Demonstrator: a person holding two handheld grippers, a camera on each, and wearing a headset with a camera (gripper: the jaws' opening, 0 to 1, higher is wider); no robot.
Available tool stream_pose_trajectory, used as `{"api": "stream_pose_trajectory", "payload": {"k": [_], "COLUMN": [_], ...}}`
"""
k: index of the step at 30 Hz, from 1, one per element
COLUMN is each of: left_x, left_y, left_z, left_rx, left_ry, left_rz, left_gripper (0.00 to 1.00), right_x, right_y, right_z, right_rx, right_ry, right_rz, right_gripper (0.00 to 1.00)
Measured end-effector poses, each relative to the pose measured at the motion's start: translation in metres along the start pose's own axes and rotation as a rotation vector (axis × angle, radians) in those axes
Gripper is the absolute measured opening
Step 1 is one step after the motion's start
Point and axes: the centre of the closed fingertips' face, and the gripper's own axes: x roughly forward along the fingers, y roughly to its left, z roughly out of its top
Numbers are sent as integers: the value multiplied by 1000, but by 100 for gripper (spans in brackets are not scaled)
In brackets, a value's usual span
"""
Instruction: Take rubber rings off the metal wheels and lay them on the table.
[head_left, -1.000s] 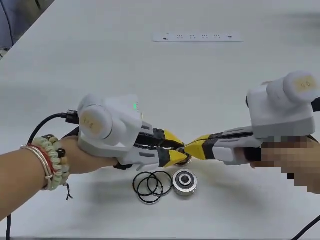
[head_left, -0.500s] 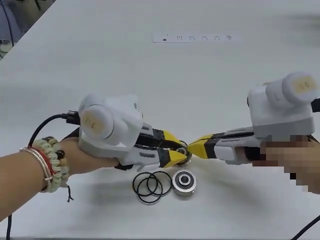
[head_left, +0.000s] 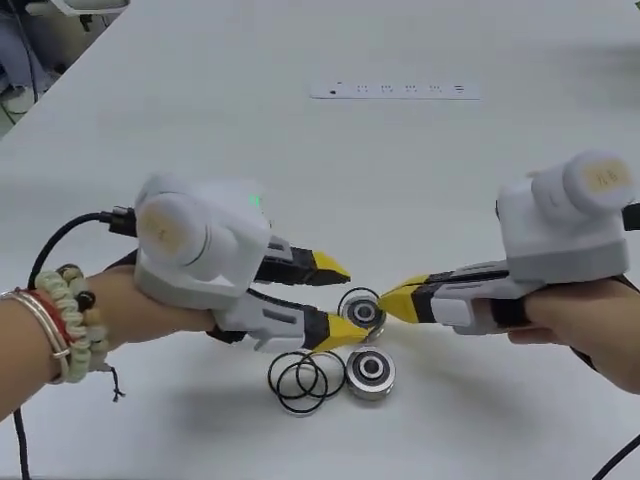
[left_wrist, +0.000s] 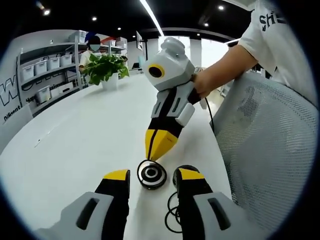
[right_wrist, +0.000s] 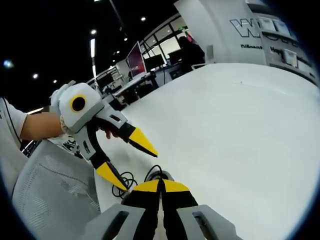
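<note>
Left hand-held gripper (head_left: 352, 302): gaping wide, jaws flanking a wheel (head_left: 361, 312).
Right hand-held gripper (head_left: 384, 293): pressing closed, tip touching that wheel's ring (left_wrist: 140, 172).
Bench (head_left: 400, 180): carrying second wheel (head_left: 370, 370), loose rings (head_left: 300, 378).
Writing: "W" (right_wrist: 240, 24) showing on wall.

A broad white desk (head_left: 200, 110) bears a power strip (head_left: 405, 91) at upper centre; shelves (left_wrist: 42, 75), a potted plant (left_wrist: 104, 68) and ceiling lights (left_wrist: 152, 17) stand beyond.
</note>
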Motion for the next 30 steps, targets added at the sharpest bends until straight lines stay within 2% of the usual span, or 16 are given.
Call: {"api": "stream_pose_trajectory", "payload": {"k": [10,16,22,30], "left_x": [-41,-62,-80,-97], "left_y": [6,5,-3,-13], "left_z": [7,0,-6,-17], "left_rx": [-7,-14,-42,-79], "left_ry": [-30,-24,-30,-33], "left_rz": [91,134,162,200], "left_gripper": [49,57,62,65], "right_x": [-3,-3,2,15], "right_y": [9,18,31,46], "right_z": [9,13,17,8], "right_rx": [-22,-39,-39,-66], "right_ry": [-13,-14,-20,27], "right_rz": [11,29,64,112], "right_gripper": [0,0,0,0]}}
